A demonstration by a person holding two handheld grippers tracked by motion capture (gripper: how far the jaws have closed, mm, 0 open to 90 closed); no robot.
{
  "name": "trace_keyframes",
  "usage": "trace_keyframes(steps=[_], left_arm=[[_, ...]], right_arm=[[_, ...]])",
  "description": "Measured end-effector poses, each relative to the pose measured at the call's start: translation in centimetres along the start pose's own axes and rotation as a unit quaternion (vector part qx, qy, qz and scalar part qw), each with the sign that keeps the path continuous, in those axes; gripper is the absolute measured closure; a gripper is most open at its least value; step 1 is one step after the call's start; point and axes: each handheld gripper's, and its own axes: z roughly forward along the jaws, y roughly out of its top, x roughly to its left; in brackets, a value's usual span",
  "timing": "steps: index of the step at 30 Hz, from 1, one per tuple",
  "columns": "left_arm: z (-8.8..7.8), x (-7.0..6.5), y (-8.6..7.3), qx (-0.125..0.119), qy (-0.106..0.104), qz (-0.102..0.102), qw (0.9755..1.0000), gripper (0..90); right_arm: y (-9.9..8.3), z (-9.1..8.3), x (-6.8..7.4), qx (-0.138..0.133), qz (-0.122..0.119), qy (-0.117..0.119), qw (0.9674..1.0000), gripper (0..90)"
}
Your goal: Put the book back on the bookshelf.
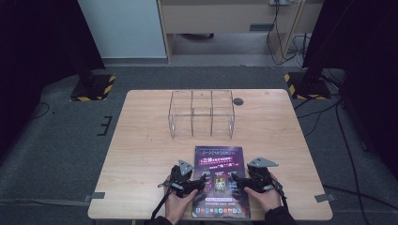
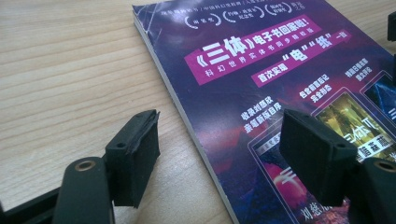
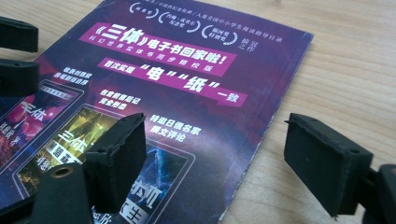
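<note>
Book [image 1: 219,180]: flat on the tabletop [image 1: 141,154], between the two tools, its side edges under their jaws.
Left tool [image 2: 219,154]: jaws apart, straddling the book's left edge, gripping nothing.
Right tool [image 3: 224,161]: likewise over the right edge.
Progress: early (book not lifted).
Left: grasping, then probably the clear organizer [image 1: 202,114] ahead.

Dark sleeves cover both wrists. Each black plastic left gripper [image 1: 199,182] and right gripper [image 1: 234,180] carries a grey three-cornered plate, black rectangular rubber pads [image 2: 135,156] and a trailing black cable.
</note>
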Motion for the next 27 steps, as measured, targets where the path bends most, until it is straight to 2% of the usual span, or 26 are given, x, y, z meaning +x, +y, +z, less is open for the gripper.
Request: trace_keyframes(steps=[8, 11, 27], left_arm=[[0.34, -0.29, -0.01, -0.001, -0.004, 0.001, 1.0000, 28.5], [0.41, -0.40, 0.00, -0.002, -0.009, -0.006, 0.9999, 28.7], [0.80, -0.85, -0.04, -0.015, -0.013, -0.015, 0.9997, 27.7]], right_arm=[[-0.18, 0.38, 0.18, 0.007, 0.001, 0.004, 1.0000, 22.3], [-0.25, 0.50, 0.32, 0.009, 0.001, 0.007, 0.9999, 22.3], [-0.38, 0.57, 0.56, 0.003, 0.001, 0.011, 0.9999, 22.1]])
